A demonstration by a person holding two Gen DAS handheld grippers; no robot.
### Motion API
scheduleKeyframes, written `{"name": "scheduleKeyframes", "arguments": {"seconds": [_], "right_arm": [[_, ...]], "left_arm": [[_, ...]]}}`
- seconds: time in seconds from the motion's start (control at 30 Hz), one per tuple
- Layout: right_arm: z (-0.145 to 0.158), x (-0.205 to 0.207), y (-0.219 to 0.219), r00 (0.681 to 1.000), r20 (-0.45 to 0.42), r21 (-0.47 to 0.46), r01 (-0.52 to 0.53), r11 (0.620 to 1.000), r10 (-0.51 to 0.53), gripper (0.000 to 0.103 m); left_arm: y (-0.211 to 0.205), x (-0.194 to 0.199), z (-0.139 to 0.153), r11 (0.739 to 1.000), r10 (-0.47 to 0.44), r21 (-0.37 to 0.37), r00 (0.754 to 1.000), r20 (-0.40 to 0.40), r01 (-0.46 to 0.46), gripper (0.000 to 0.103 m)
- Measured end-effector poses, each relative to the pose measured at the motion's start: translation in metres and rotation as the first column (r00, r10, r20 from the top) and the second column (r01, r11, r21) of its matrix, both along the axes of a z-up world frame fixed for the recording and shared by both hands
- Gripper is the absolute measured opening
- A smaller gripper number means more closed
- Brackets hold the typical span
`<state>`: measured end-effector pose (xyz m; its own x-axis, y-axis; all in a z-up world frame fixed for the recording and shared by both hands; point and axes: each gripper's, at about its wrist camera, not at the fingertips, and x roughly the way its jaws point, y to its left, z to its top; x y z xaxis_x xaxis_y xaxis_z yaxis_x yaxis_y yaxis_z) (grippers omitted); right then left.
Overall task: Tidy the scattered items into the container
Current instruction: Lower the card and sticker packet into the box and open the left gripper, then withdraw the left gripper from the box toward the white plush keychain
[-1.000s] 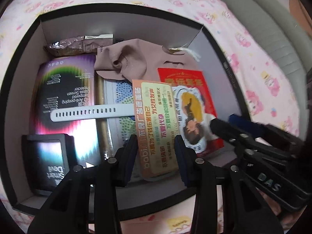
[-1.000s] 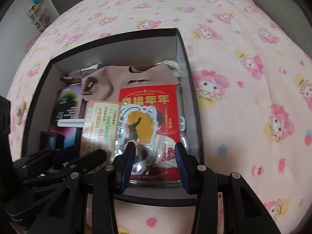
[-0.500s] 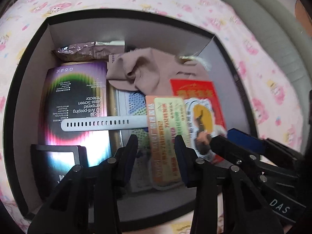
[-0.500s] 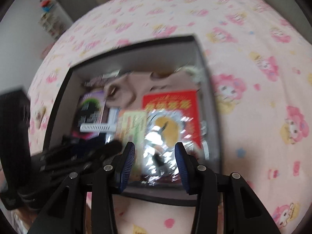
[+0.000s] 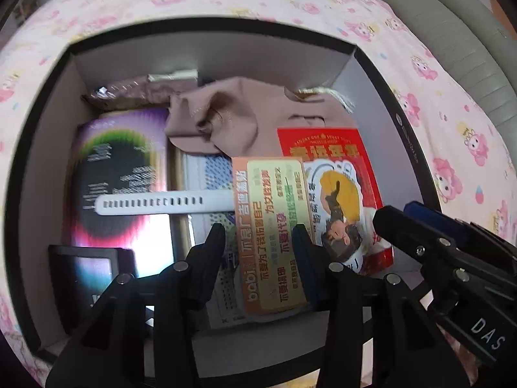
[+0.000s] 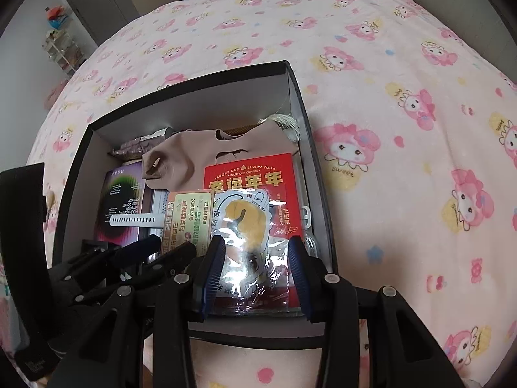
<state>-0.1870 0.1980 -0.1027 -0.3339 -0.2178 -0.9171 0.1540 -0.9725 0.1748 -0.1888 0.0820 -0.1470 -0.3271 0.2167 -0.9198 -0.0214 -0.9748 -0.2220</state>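
black cardboard forms the box [image 5: 48,148] that sits on a pink cartoon-print blanket [image 6: 404,129] and holds all the items. along its left wall lie a small dark box [image 5: 90,274] at the near corner, a purple packet [image 5: 119,174] behind it, and a brown wrapper [image 5: 129,93] at the far left corner. a white strap [image 5: 161,202] lies across the purple packet toward the middle. the left gripper [image 5: 258,245] hovers over the near edge, fingers spread and holding nothing, with an orange card [image 5: 274,232] lying in the box between them. a beige cloth [image 5: 232,119] is bunched against the far wall. by the right wall lies a red packet [image 6: 258,177] under a clear-wrapped sticker [image 6: 248,226]. the right gripper [image 6: 258,265] hangs over it, fingers apart and empty.
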Motion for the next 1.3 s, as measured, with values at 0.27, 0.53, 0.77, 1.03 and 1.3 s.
{"name": "scheduleKeyframes", "arguments": {"seconds": [0.27, 0.53, 0.77, 1.03, 1.3], "right_arm": [[-0.002, -0.001, 0.000, 1.000, 0.019, -0.012, 0.007, 1.000, -0.006, 0.037], [-0.004, -0.001, 0.004, 0.999, 0.043, -0.076, 0.008, 0.997, -0.005, 0.037], [0.000, -0.001, 0.000, 1.000, 0.023, -0.088, 0.006, 0.996, -0.004, 0.037], [-0.006, -0.003, 0.006, 0.998, 0.056, -0.087, 0.029, 0.996, -0.025, 0.037], [0.007, 0.004, 0.009, 0.999, 0.004, -0.128, 0.055, 0.990, -0.055, 0.037]], "left_arm": [[0.026, 0.010, -0.001, 0.992, -0.124, 0.038, 0.992, 0.020, 0.124, 0.043], [0.010, 0.027, 0.010, 0.984, -0.103, 0.144, 0.995, -0.004, 0.102, 0.048], [-0.015, 0.029, 0.014, 0.993, -0.045, 0.112, 0.999, -0.004, 0.046, 0.037], [0.009, 0.009, -0.005, 0.985, -0.120, 0.129, 0.993, 0.016, 0.117, 0.038], [-0.009, 0.028, 0.020, 0.992, -0.081, 0.099, 0.996, -0.035, 0.084, 0.042]]}}
